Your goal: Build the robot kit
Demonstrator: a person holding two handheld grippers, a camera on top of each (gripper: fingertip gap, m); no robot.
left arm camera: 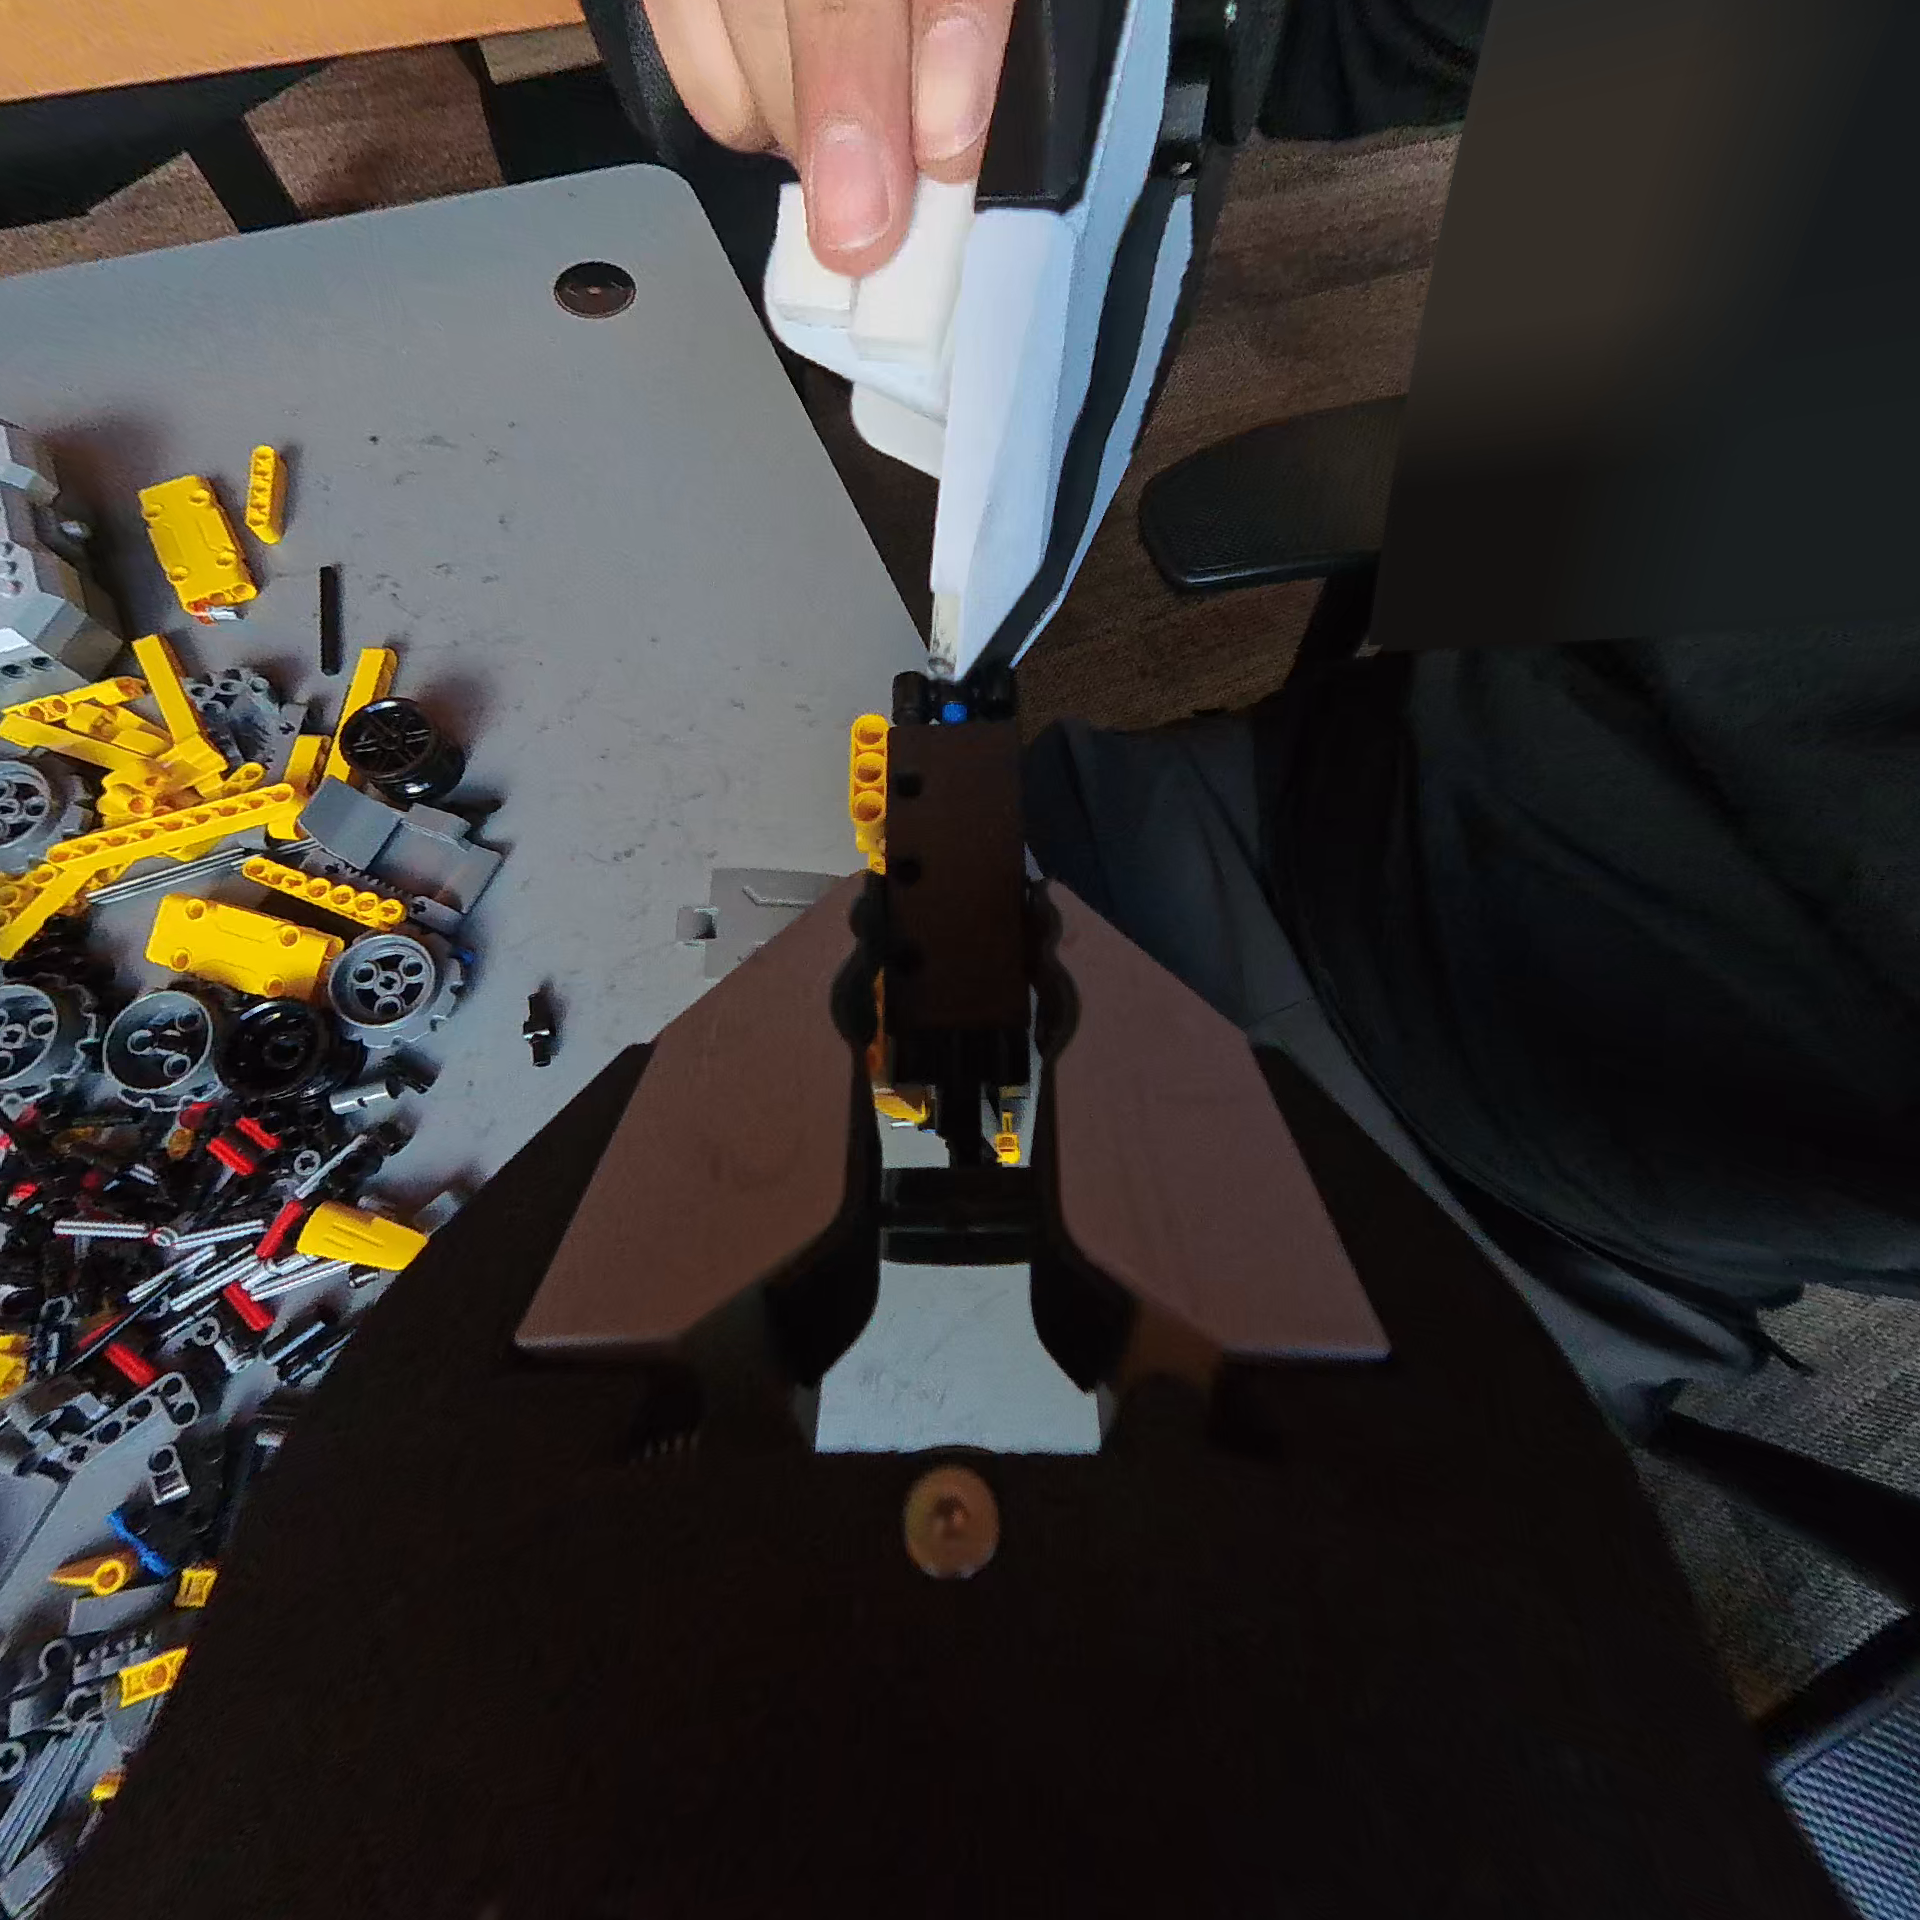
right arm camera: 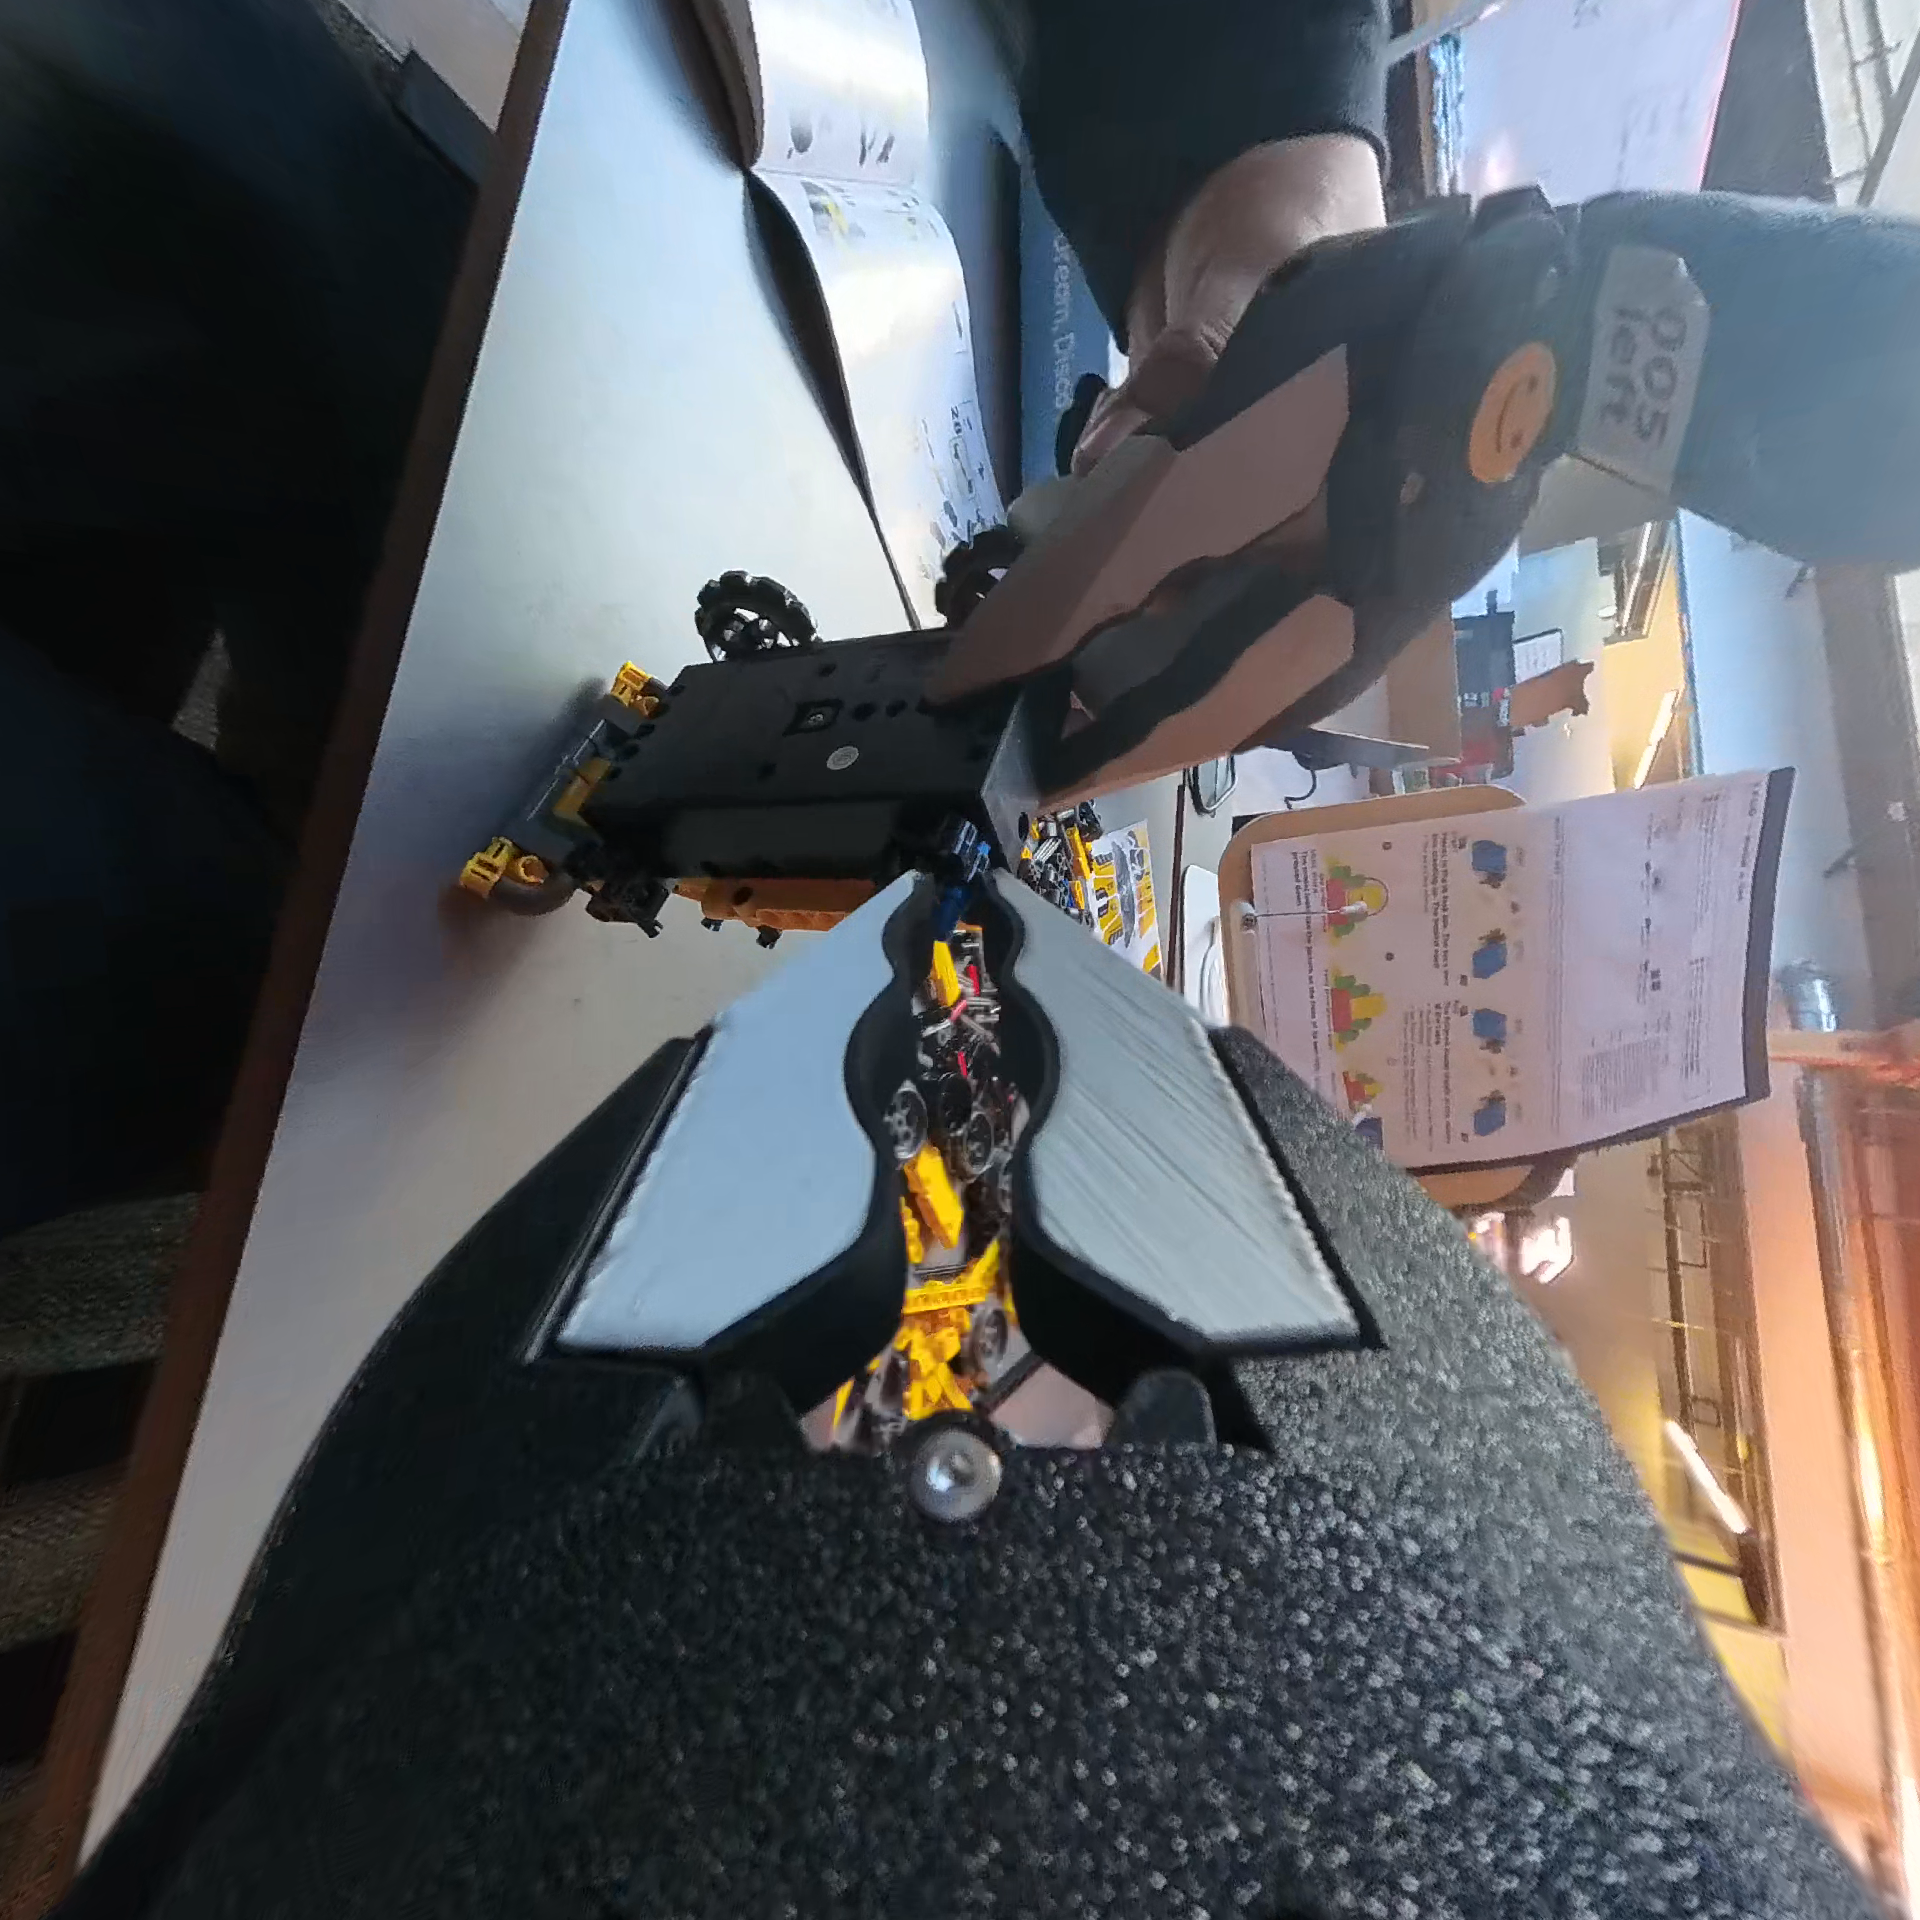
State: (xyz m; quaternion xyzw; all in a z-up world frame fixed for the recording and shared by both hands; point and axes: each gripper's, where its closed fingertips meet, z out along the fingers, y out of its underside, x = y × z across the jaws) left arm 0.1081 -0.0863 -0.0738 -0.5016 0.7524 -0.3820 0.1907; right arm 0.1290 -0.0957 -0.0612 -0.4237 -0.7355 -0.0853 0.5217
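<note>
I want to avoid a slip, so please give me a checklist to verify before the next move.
1. Left gripper shut on black-and-yellow model chassis: ok.
2. Right gripper pinching blue pin: ok.
3. Pin seated in chassis end: cannot tell.
4. Chassis supported on grey table: ok.
5. Loose parts pile apart from both grippers: ok.

Writing shows in the right wrist view only: a grey tag [right arm camera: 1636, 379] on the left gripper [right arm camera: 997, 727], an open instruction booklet [right arm camera: 883, 343], a printed sheet [right arm camera: 1507, 977] with brick diagrams, and a dark mat [right arm camera: 1060, 343].
</note>
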